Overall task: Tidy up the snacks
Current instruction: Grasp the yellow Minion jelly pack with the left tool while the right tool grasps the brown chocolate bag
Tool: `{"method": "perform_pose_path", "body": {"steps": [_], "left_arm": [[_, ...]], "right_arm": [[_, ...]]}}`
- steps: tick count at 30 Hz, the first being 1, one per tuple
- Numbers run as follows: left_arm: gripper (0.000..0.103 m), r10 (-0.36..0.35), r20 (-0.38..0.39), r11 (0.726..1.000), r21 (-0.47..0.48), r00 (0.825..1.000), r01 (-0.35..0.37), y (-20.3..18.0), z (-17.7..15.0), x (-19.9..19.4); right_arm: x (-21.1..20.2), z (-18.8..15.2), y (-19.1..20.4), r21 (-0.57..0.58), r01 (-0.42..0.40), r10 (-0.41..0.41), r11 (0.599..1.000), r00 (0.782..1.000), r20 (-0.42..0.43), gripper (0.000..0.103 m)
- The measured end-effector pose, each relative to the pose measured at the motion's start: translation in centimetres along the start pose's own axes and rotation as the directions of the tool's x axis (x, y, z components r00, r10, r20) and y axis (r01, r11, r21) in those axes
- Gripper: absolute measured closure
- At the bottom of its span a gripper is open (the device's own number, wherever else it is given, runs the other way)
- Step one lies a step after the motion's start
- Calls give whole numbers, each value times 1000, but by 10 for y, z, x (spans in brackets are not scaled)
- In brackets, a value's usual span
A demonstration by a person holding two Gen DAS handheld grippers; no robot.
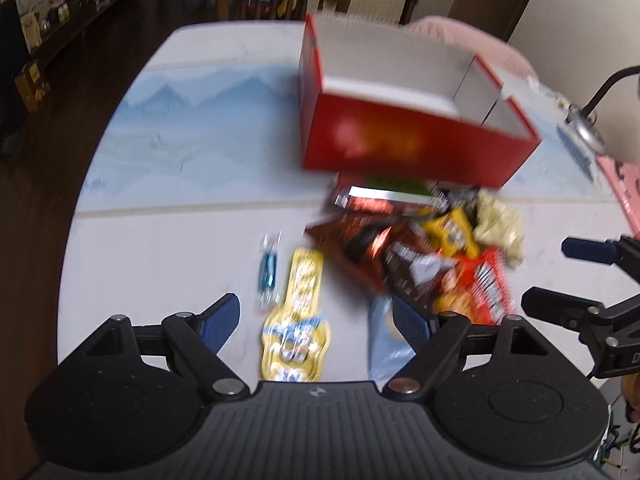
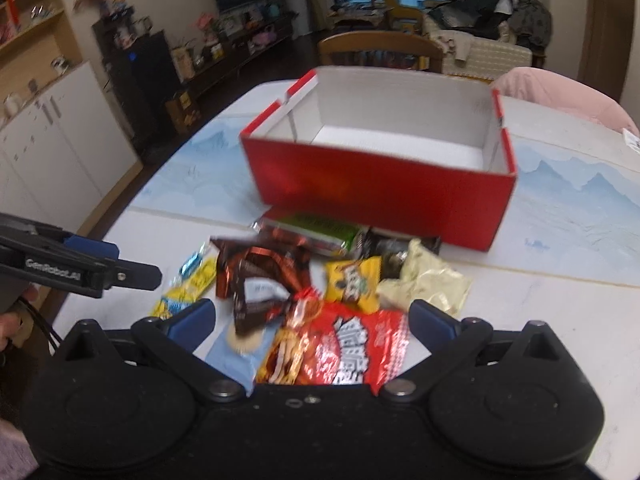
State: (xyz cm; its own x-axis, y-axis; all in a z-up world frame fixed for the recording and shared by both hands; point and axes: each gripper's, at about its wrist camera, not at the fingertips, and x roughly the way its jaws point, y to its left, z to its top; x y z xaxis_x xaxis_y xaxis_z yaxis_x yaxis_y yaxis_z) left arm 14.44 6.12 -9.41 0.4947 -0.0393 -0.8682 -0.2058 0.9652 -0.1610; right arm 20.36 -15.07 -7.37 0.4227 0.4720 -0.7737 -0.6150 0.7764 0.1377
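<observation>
Red cardboard is filling the far half of both views: the empty box (image 2: 380, 200) is sitting at twelve o'clock on the worktop (image 1: 160, 240), open side up, with the snack pile (image 2: 340, 280) lying just in front of its near wall.

I am holding the left hand-held gripper (image 1: 316, 320) with its jaws spread wide and nothing between the pads; the yellow packet (image 1: 298, 320) is lying on the worktop under the gap. The right hand-held gripper (image 2: 312, 320) is likewise standing open and empty, over the red crisp bag (image 2: 352, 348).

The yellow packet is the step in hand, I judge. Its long axis is running from six to twelve o'clock in the left view, narrow end pointing away toward the box, wide end toward me. The small blue sweet (image 1: 269, 270) is lying just beside it at ten o'clock, along nearly the same line.

To do this well, I should be closing across the short width of the packet, near its waist, so the foil is pinched flat rather than crumpled. The jaws are already standing crosswise to it, so no roll seems needed. I should be keeping clear of the pale blue packet (image 1: 384, 336) at three o'clock, which is touching the right pad, and of the blue sweet.
</observation>
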Motion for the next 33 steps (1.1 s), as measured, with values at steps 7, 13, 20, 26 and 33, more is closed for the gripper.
{"method": "perform_pose_path", "body": {"steps": [7, 13, 20, 26, 33], "left_arm": [[19, 17, -68, 1000, -25, 998, -18, 11, -23, 31], [19, 35, -78, 999, 5, 996, -35, 10, -33, 45], [20, 62, -64, 997, 54, 996, -58, 8, -38, 54], [25, 77, -56, 994, 84, 996, -72, 7, -40, 59], [42, 92, -41, 985, 151, 995, -85, -5, -39, 59]], "right_arm": [[29, -6, 19, -111, -4, -1, 994, 999, -48, 1], [50, -3, 30, -181, -17, 2, 983, 996, -86, 4], [72, 8, 38, -211, -26, 3, 977, 994, -110, 12], [87, 12, 44, -259, -23, -10, 966, 992, -125, 18], [95, 11, 52, -316, -6, -38, 949, 991, -131, 27]]}}
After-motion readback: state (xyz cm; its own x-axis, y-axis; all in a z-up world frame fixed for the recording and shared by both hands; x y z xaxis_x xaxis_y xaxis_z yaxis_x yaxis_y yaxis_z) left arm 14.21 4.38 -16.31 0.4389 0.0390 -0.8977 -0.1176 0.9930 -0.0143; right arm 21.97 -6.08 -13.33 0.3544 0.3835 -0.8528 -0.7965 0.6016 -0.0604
